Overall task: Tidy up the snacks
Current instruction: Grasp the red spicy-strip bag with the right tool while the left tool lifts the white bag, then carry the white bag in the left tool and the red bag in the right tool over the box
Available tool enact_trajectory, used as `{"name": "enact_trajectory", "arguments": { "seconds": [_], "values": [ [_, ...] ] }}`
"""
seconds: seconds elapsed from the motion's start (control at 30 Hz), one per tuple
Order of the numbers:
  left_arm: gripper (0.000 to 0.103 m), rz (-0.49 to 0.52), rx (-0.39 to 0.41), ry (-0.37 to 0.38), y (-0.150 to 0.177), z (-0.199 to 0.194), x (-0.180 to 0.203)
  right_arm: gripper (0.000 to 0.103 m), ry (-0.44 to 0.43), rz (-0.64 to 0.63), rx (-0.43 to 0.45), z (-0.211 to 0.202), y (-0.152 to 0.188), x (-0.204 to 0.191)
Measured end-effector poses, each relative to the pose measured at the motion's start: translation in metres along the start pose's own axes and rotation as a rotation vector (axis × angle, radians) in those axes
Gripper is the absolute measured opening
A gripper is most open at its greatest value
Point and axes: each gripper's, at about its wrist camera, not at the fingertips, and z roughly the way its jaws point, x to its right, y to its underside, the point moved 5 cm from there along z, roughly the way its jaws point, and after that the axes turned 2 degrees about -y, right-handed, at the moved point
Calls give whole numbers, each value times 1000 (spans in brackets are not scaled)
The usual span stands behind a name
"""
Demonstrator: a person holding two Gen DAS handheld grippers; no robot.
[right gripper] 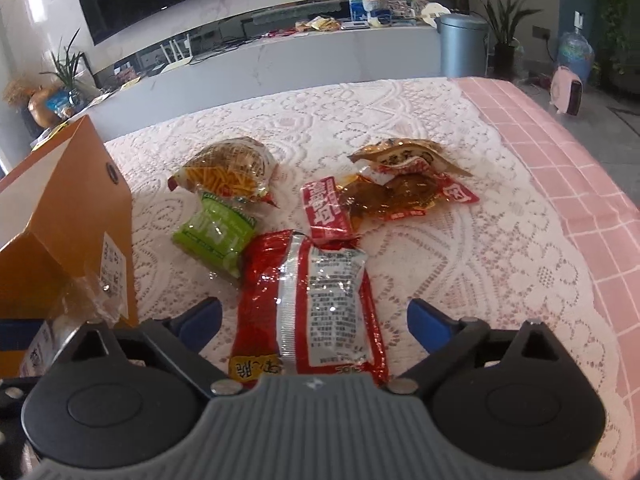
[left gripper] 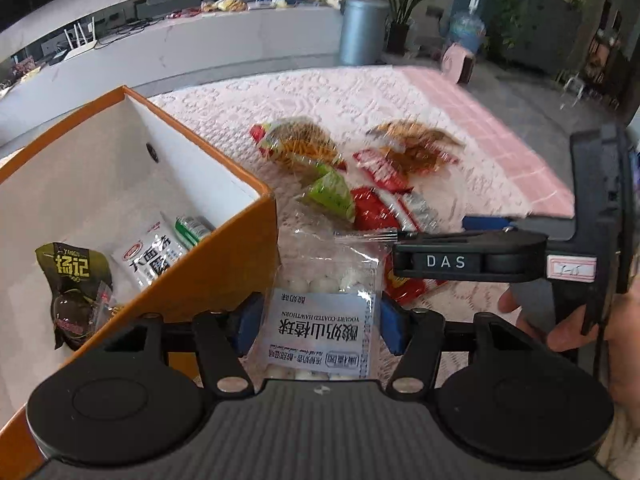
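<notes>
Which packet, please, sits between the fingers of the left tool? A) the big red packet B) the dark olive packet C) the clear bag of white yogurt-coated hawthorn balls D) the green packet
C: the left tool pinches the clear bag of white yogurt-coated hawthorn balls beside the orange cardboard box.

orange box blocks left, lace cloth right — free

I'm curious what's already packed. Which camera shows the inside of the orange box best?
The left wrist view: it looks into the orange box, showing three packets on its white floor. The right wrist view shows only the box's outer orange wall, nothing inside.
</notes>
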Motion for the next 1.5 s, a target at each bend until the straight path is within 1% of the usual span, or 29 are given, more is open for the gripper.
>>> {"name": "enact_trajectory", "arguments": {
  "seconds": [0.03, 0.07, 0.1, 0.2, 0.3, 0.33, 0.4, 0.47, 0.5, 0.53, 0.63, 0.7, 0.8, 0.9, 1.03, 1.1, 1.17, 1.27, 1.37, 1.5],
  "values": [
    [68, -12, 12, 16, -1, -3, -2, 93, -3, 12, 0, 0, 0, 2],
    [68, -30, 22, 38, -2, -6, -5, 88, -4, 25, -2, 0, 0, 4],
    [68, -47, 31, 57, -3, -8, -7, 86, 6, 36, -3, 0, 0, 6],
    [68, -79, 63, 88, -8, -16, -10, 86, 18, 59, -22, 4, 1, 11],
    [68, -72, 100, 97, -13, -24, -8, 88, 28, -13, -21, 5, 3, -1],
    [68, -70, 107, 100, -14, -25, -7, 89, 39, -52, -32, 7, 5, -7],
    [68, -69, 107, 105, -15, -26, -6, 89, 66, -121, -51, 12, 8, -16],
    [68, -73, 104, 111, -16, -27, -7, 82, 77, -165, -61, 16, 10, -23],
    [68, -75, 105, 113, -16, -27, -7, 81, 80, -175, -67, 18, 11, -24],
    [68, -76, 106, 113, -16, -28, -8, 77, 87, -182, -57, 18, 10, -25],
    [68, -79, 104, 106, -17, -29, -8, 70, 78, -180, -50, 15, 10, -24],
    [68, -83, 100, 105, -16, -30, -8, 70, 78, -180, -54, 13, 10, -24],
    [68, -89, 101, 108, -16, -36, -8, 70, 65, -161, -83, 8, 11, -24],
    [68, -91, 108, 107, -17, -43, -7, 70, 39, -126, -111, -9, 12, -21],
    [68, -99, 112, 99, -15, -51, -7, 70, 55, -98, -170, -29, 24, -17],
    [68, -104, 119, 97, -14, -57, -7, 70, 36, -68, -187, -41, 31, -14],
    [68, -108, 129, 92, -14, -64, -7, 70, 19, -48, -181, -55, 35, -14],
    [68, -110, 145, 85, -14, -73, -7, 70, 27, -49, -144, -74, 36, -19],
    [68, -113, 172, 74, -14, -84, -10, 70, 40, -63, -90, -95, 30, -25],
    [68, -131, 206, 43, -16, -98, -18, 70, 33, -62, -8, -121, 16, -36]
  ]
}}
